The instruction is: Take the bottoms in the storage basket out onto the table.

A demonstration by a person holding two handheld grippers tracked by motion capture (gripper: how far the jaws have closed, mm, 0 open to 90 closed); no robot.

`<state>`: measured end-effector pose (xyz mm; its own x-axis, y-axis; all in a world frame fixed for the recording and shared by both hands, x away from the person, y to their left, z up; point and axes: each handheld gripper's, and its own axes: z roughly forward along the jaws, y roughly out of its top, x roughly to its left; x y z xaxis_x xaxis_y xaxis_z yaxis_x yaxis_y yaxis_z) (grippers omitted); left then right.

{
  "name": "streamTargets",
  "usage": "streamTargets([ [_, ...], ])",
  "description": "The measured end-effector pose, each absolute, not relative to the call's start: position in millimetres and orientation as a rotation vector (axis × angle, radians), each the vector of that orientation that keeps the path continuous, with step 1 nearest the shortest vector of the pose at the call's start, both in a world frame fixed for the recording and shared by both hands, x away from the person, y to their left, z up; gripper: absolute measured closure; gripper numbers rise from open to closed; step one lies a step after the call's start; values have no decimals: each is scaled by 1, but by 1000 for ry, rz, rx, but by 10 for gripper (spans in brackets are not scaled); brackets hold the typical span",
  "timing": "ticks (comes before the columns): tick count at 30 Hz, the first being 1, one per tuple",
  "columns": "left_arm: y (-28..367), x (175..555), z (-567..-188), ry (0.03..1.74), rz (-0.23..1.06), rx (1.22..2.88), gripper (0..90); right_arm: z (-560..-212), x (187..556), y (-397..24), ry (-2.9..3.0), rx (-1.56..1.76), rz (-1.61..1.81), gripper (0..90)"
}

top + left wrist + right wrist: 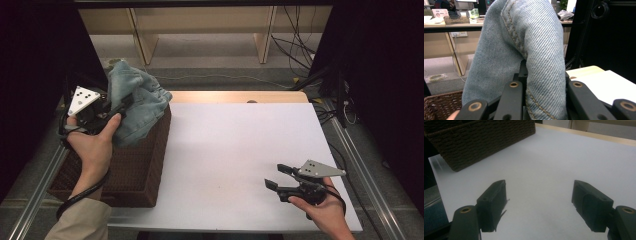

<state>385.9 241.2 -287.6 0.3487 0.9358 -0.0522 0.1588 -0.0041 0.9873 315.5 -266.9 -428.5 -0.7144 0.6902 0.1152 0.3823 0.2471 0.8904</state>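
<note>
Left gripper [119, 106] clamped on a fold of denim jeans [135, 100], jeans bunched over the wicker basket [142, 165], right gripper [276, 176] wide apart, empty, above the white table [235, 150]

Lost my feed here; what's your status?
Left gripper shut on denim garment above wicker basket. Right gripper open, empty, over white tabletop. No obstructions.

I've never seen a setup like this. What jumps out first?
A bundle of light blue jeans is held up over a dark wicker basket at the table's left edge, pinched in the left gripper. At the near right, the right gripper rests with open jaws over the bare white tabletop.
</note>
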Motion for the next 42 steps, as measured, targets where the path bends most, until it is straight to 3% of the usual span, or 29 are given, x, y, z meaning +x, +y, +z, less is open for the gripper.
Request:
streamTargets([
  [42,221,378,-282,984,799,1487,744,-428,315,-267,2221,990,1461,294],
])
